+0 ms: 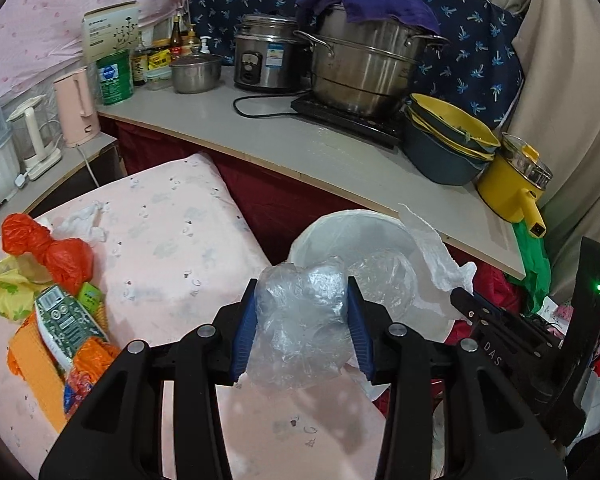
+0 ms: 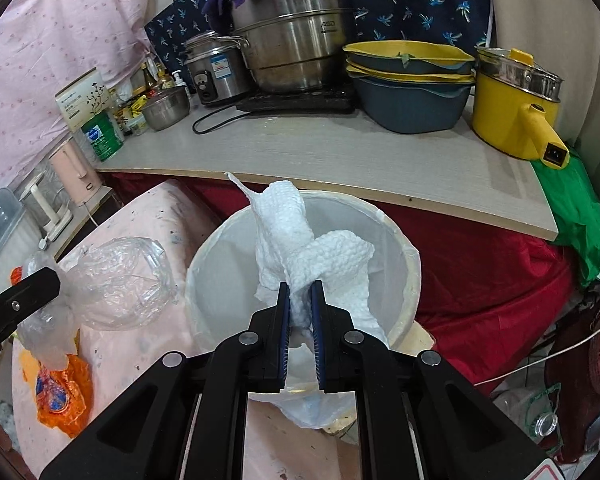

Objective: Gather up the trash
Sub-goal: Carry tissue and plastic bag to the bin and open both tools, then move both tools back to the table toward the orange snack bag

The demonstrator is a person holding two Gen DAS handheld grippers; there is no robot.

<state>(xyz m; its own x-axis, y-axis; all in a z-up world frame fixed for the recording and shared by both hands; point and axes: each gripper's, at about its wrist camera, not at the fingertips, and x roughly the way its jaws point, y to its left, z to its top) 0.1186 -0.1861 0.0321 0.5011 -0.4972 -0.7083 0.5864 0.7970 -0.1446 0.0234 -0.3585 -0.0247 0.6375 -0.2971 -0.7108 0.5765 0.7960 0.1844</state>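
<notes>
My left gripper [image 1: 302, 292] is shut on a crumpled clear plastic bag [image 1: 300, 320], held above the near edge of the white lined bin [image 1: 320, 232]. My right gripper [image 2: 300, 290] is shut on a white paper towel [image 2: 296, 240], which hangs over the bin's [image 2: 404, 264] mouth. In the right wrist view the clear bag [image 2: 116, 276] shows at the left with the left gripper's black finger [image 2: 20, 296]. In the left wrist view the towel [image 1: 432, 256] drapes at the bin's right side. More trash lies on the pink tablecloth [image 1: 172, 240]: a red bag [image 1: 48, 248], a tissue [image 1: 86, 222], orange wrappers [image 1: 84, 360].
A grey counter [image 2: 320, 156] stands just behind the bin with steel pots [image 2: 296, 32], a rice cooker [image 2: 216, 68], stacked blue and yellow basins [image 2: 412, 84] and a yellow electric pot [image 2: 512, 108]. Red cloth [image 2: 480, 272] hangs below it. A pink kettle [image 1: 76, 108] stands at the left.
</notes>
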